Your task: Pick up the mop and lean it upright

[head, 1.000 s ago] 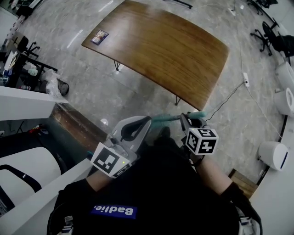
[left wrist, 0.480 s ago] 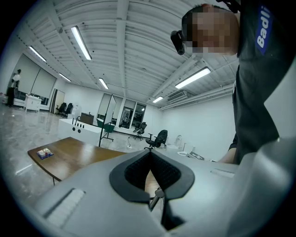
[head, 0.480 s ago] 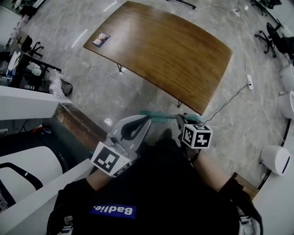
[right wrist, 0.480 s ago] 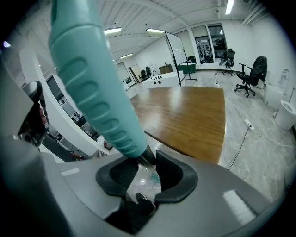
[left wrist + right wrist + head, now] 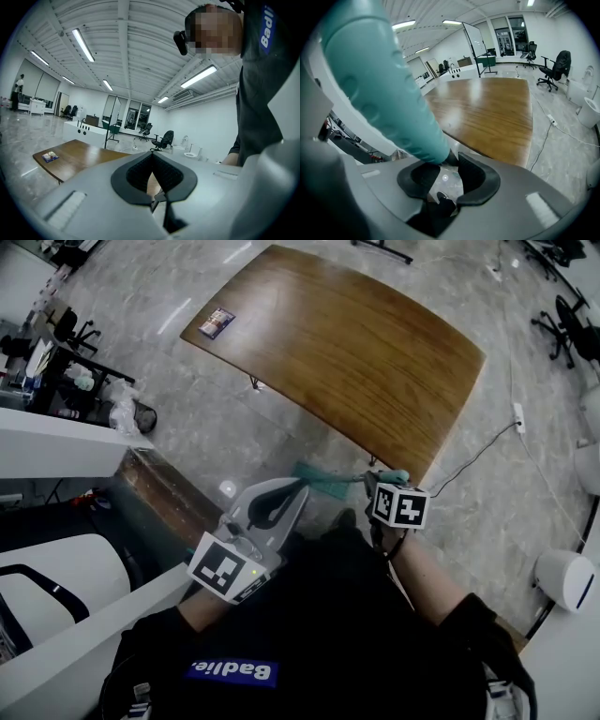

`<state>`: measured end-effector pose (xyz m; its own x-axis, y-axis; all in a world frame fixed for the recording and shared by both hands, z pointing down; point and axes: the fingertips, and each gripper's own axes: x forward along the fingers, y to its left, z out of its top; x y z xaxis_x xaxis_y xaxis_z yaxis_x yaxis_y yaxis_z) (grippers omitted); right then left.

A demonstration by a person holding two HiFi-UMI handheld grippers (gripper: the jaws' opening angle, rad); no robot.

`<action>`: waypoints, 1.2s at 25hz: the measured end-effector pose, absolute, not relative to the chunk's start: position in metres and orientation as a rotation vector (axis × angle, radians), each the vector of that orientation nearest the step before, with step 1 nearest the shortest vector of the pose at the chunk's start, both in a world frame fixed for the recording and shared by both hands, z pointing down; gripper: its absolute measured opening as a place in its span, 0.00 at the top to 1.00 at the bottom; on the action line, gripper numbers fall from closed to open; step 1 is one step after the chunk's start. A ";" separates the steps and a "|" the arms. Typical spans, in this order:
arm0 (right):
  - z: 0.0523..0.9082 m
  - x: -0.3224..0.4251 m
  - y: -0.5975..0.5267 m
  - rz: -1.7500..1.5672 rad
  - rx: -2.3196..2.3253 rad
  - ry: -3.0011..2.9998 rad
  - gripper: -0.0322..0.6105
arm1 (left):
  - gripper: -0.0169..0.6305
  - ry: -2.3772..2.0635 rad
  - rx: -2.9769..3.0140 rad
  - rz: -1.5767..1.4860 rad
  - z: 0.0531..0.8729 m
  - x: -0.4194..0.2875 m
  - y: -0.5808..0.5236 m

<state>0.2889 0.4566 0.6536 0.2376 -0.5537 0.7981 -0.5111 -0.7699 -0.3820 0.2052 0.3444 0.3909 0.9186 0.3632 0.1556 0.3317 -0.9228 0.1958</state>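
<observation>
**A:** What's on the left?

**B:** The left gripper (image 5: 151, 154) has its jaws pressed together on nothing, above the grey stone floor (image 5: 234, 427).

**A:** And the mop?

**B:** The teal plastic-handled mop (image 5: 384, 79) is off the floor, by the near corner of the brown wooden table (image 5: 347, 343). The right gripper (image 5: 449, 161) has its jaws clamped on the handle.

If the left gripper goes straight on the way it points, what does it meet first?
Likely the mop: its teal part lies just past the tips of the left gripper in the head view, though depth is unclear.
</observation>
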 end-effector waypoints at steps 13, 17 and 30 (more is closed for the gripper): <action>0.659 0.335 0.418 -1.412 -2.544 1.236 0.77 | 0.94 0.400 2.942 0.310 0.394 0.200 0.338; 0.660 0.349 0.407 -1.323 -2.576 1.267 0.77 | 0.94 0.371 2.951 0.319 0.394 0.197 0.338; 0.661 0.371 0.392 -1.136 -2.661 1.284 0.78 | 0.94 0.295 2.969 0.330 0.393 0.184 0.329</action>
<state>0.3707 0.3923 0.6608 0.4136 -0.6734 0.6128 -0.6907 -0.6705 -0.2708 0.1840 0.3287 0.3926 0.9567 0.2090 0.2024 0.1784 -0.9710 0.1593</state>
